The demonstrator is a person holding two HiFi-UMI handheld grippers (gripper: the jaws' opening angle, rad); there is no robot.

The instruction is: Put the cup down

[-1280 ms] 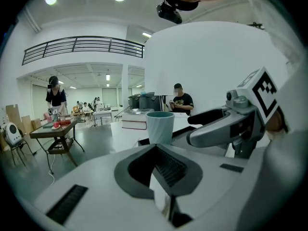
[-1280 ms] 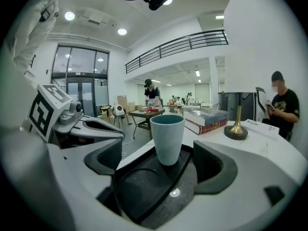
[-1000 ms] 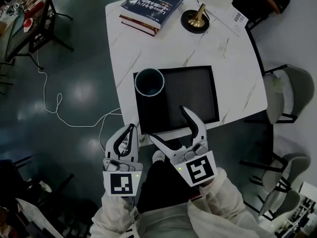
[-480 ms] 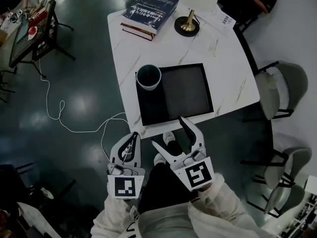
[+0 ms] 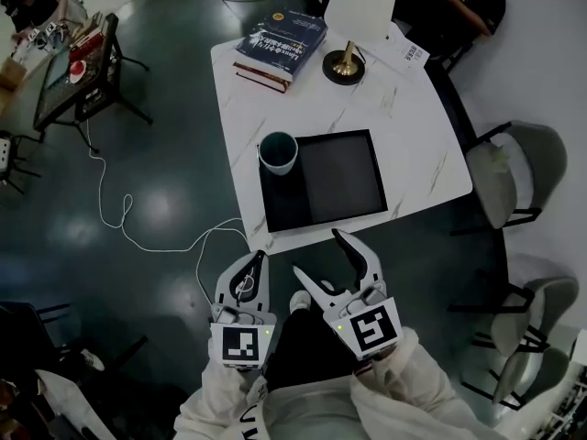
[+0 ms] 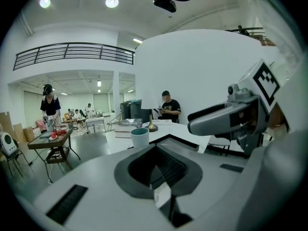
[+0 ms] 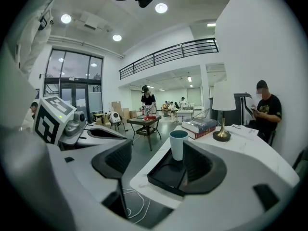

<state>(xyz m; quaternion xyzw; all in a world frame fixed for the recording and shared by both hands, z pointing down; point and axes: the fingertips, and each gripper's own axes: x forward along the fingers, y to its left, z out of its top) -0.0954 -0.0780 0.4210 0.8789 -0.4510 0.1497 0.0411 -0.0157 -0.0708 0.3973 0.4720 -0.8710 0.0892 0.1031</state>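
Found cup [image 5: 278,152] upright in tray [image 5: 344,177], upper-left corner. Noted left gripper [image 5: 260,258] pinched closed, right gripper [image 5: 316,251] closing on nothing (book [image 5: 282,42] title, frame top, unreadable).

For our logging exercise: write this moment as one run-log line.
cup upright on tray | left claw shut, empty | right claw closing, empty

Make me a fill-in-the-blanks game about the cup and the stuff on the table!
1. The cup stands upright on a black ____.
2. Beside the lamp lies a stack of ____.
3. The table has a top of the colour ____.
Missing words: tray, books, white.
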